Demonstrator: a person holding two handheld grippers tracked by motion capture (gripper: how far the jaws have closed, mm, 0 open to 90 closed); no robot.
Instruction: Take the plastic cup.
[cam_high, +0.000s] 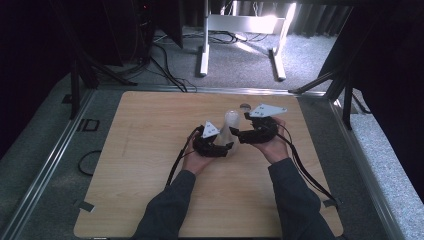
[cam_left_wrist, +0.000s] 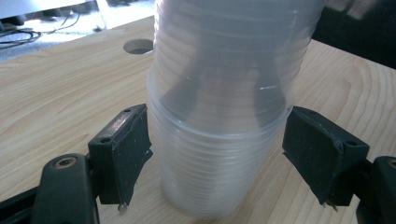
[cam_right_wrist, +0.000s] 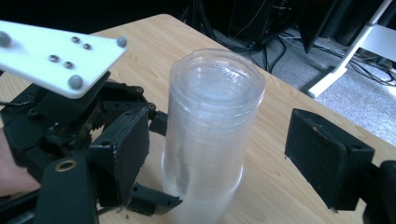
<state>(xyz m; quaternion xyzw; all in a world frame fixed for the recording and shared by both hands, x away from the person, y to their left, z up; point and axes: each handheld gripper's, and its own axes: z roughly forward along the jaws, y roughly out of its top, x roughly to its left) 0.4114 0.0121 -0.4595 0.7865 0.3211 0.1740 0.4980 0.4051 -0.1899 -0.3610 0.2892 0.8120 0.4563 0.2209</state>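
Observation:
A stack of clear plastic cups (cam_high: 230, 124) stands mouth-down on the wooden table (cam_high: 150, 150), near its middle. My left gripper (cam_high: 223, 146) reaches in from the left and grips the stack low down. In the left gripper view both black pads (cam_left_wrist: 123, 149) press on the sides of the bottom cup (cam_left_wrist: 219, 154). My right gripper (cam_high: 241, 132) comes from the right at the upper part of the stack. In the right gripper view its jaws stand wide on either side of the cups (cam_right_wrist: 212, 126), with clear gaps, and touch nothing. The left gripper's body (cam_right_wrist: 84, 126) shows just beyond.
A round hole (cam_left_wrist: 138, 45) lies in the tabletop just behind the stack. Bare wood surrounds the hands on all sides. White desk legs (cam_high: 202, 55) and loose cables (cam_high: 165, 65) sit on the carpet beyond the far edge.

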